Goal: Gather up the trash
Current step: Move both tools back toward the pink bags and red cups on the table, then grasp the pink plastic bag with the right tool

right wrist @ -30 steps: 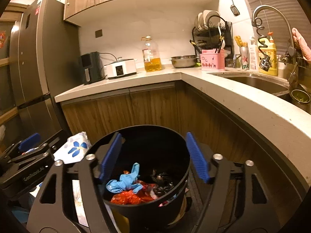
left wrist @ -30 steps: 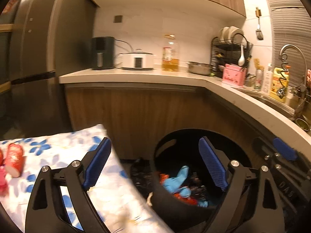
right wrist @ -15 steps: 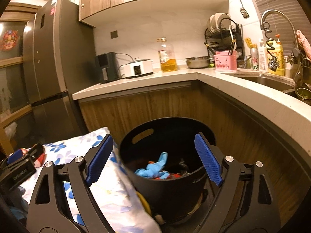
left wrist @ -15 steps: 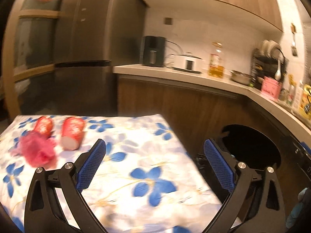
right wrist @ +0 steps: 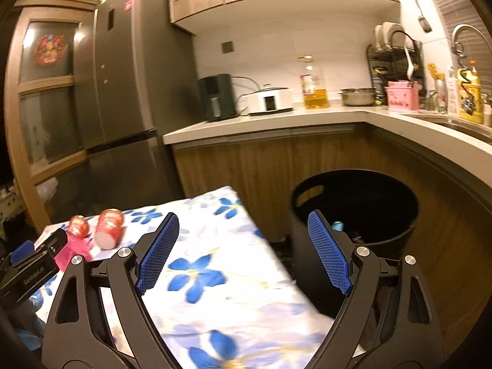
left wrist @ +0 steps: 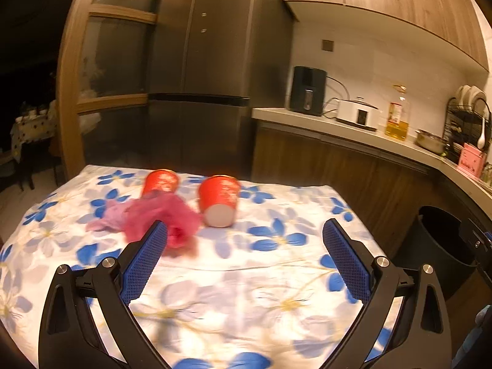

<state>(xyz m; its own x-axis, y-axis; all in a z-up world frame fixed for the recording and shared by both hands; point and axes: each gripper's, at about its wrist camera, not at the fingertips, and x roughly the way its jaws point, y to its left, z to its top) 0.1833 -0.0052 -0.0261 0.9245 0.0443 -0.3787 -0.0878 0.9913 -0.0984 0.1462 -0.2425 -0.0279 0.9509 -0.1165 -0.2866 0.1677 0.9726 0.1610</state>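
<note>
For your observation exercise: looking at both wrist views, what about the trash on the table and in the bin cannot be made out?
- Black bin contents: right wrist view, mostly hidden by its wall, darkness and a finger pad.
- Pink crumpled trash: left wrist view, blurred; material unclear.
- Far red cup: base hidden behind that trash.
- Cup print: too blurred.

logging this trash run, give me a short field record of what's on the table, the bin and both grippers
table: floral cloth
trash left: two red cups on their sides, pink wad in front of the far cup
bin: black, right of the table, blue scrap inside
left gripper: open, empty, facing the cups
right gripper: open, empty, between table edge and bin
</note>
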